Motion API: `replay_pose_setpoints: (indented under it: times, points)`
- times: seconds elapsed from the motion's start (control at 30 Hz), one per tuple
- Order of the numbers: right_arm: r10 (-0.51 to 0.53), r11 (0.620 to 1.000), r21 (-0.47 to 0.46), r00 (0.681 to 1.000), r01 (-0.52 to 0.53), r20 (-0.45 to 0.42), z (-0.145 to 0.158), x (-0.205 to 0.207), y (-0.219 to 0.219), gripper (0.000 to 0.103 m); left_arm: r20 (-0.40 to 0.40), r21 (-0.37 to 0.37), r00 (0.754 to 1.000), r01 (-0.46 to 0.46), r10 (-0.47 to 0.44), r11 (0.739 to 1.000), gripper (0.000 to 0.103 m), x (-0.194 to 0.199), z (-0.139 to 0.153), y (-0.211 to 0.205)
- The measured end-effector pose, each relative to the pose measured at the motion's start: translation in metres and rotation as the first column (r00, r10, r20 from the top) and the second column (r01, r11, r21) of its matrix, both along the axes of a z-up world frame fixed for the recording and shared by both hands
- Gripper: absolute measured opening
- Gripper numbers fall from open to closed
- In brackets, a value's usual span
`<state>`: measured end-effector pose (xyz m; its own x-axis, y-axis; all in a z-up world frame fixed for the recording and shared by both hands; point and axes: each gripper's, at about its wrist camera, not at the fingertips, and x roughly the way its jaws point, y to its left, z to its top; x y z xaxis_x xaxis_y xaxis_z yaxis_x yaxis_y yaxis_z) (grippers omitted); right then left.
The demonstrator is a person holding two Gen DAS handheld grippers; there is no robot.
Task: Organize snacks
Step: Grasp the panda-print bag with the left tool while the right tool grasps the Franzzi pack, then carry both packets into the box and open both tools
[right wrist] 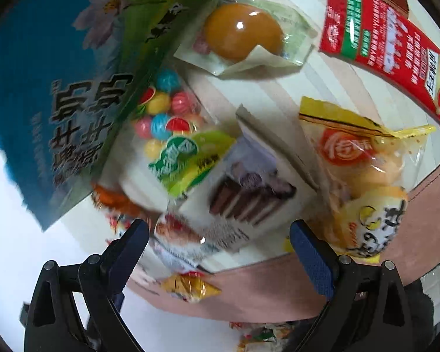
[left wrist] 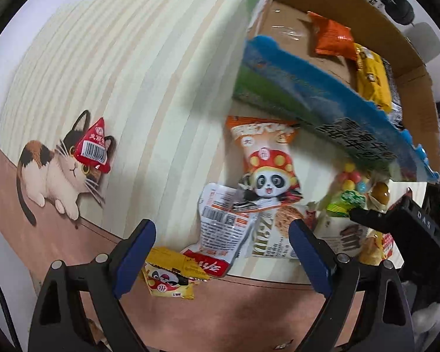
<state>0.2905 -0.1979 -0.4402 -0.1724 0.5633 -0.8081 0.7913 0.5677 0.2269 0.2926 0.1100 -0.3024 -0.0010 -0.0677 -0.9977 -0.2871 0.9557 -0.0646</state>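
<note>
A striped cream mat (left wrist: 149, 82) with a brown border covers the white bench (left wrist: 11, 264). A calico cat (left wrist: 52, 173) is printed on the mat at nine o'clock.

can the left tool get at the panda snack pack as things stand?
Probably yes. The left tool is open, and the panda snack pack lies ahead on top of the pile, uncovered; the box stands just behind it.

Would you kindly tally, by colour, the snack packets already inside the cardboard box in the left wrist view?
Orange packet: 1
Yellow packet: 1
Dark packet, mostly hidden behind the yellow one: 1
Total in the cardboard box: 3
</note>
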Motion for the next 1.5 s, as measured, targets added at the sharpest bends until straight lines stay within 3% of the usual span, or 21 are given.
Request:
replay_pose_setpoints:
  times: [0.1, 0.17, 0.27, 0.37, 0.43, 0.5, 0.67, 0.8, 0.83, 0.87, 1.0, 1.1, 1.33, 1.43, 1.5]
  points:
    - [-0.002, 0.999, -0.035, 0.999, 0.001, -0.049, -0.007, 0.004, 0.003, 0.097, -0.014, 0.001, 1.000, -0.013, 0.013, 1.000, 0.093, 0.002, -0.007, 0.005]
    - [0.005, 0.998, -0.061, 0.997, -0.010, -0.080, -0.012, 0.006, 0.004, 0.085, -0.021, -0.006, 1.000, -0.015, 0.015, 1.000, 0.093, 0.006, -0.013, 0.007]
    - [0.023, 0.996, -0.086, 0.994, -0.033, -0.109, -0.020, 0.004, 0.005, 0.080, -0.033, -0.013, 0.999, -0.007, 0.006, 1.000, 0.093, 0.013, -0.021, 0.005]
    - [0.163, 0.973, -0.150, 0.983, -0.175, -0.088, -0.013, 0.008, 0.010, 0.079, -0.049, -0.031, 0.999, 0.002, -0.003, 1.000, 0.093, 0.023, -0.031, 0.000]
    - [0.319, 0.924, -0.198, 0.945, -0.327, -0.073, -0.007, 0.011, 0.018, 0.075, -0.057, -0.052, 0.998, 0.006, -0.009, 0.999, 0.093, 0.030, -0.038, -0.004]
    - [0.477, 0.847, -0.229, 0.876, -0.480, -0.074, -0.004, 0.007, 0.026, 0.072, -0.060, -0.068, 0.998, 0.010, -0.014, 0.998, 0.093, 0.036, -0.043, -0.007]
    - [0.638, 0.736, -0.231, 0.766, -0.637, -0.080, -0.002, -0.005, 0.030, 0.072, -0.089, -0.114, 0.996, 0.004, -0.014, 0.993, 0.093, 0.053, -0.060, -0.017]
    - [0.653, 0.725, -0.238, 0.755, -0.646, -0.060, 0.001, -0.010, 0.034, 0.072, -0.110, -0.119, 0.994, 0.011, -0.025, 0.993, 0.092, 0.063, -0.078, -0.025]
    - [0.647, 0.729, -0.249, 0.761, -0.638, -0.056, 0.002, -0.011, 0.034, 0.072, -0.110, -0.117, 0.994, 0.014, -0.027, 0.993, 0.075, 0.066, -0.079, -0.028]
    - [0.645, 0.728, -0.260, 0.762, -0.635, -0.053, 0.003, -0.012, 0.035, 0.072, -0.114, -0.113, 0.993, 0.018, -0.031, 0.993, 0.053, 0.071, -0.079, -0.031]
    - [0.665, 0.704, -0.294, 0.746, -0.646, -0.047, 0.012, -0.006, 0.036, 0.070, -0.098, -0.075, 0.994, 0.050, -0.057, 0.996, 0.051, 0.065, -0.079, -0.035]
    - [0.709, 0.665, -0.293, 0.704, -0.687, -0.043, 0.020, -0.016, 0.047, 0.070, -0.089, -0.022, 0.992, 0.090, -0.091, 0.996, 0.051, 0.047, -0.075, -0.037]
    - [0.832, 0.521, -0.278, 0.553, -0.807, -0.048, 0.032, -0.046, 0.053, 0.070, -0.134, 0.048, 0.978, 0.165, -0.157, 0.985, 0.051, -0.011, -0.079, -0.044]
    - [0.844, 0.506, -0.267, 0.535, -0.820, -0.045, 0.036, -0.056, 0.050, 0.071, -0.150, 0.067, 0.971, 0.198, -0.186, 0.978, 0.051, -0.029, -0.084, -0.049]
    - [0.823, 0.541, -0.254, 0.566, -0.802, -0.033, 0.035, -0.058, 0.051, 0.071, -0.155, 0.076, 0.969, 0.208, -0.194, 0.975, 0.052, -0.035, -0.088, -0.051]
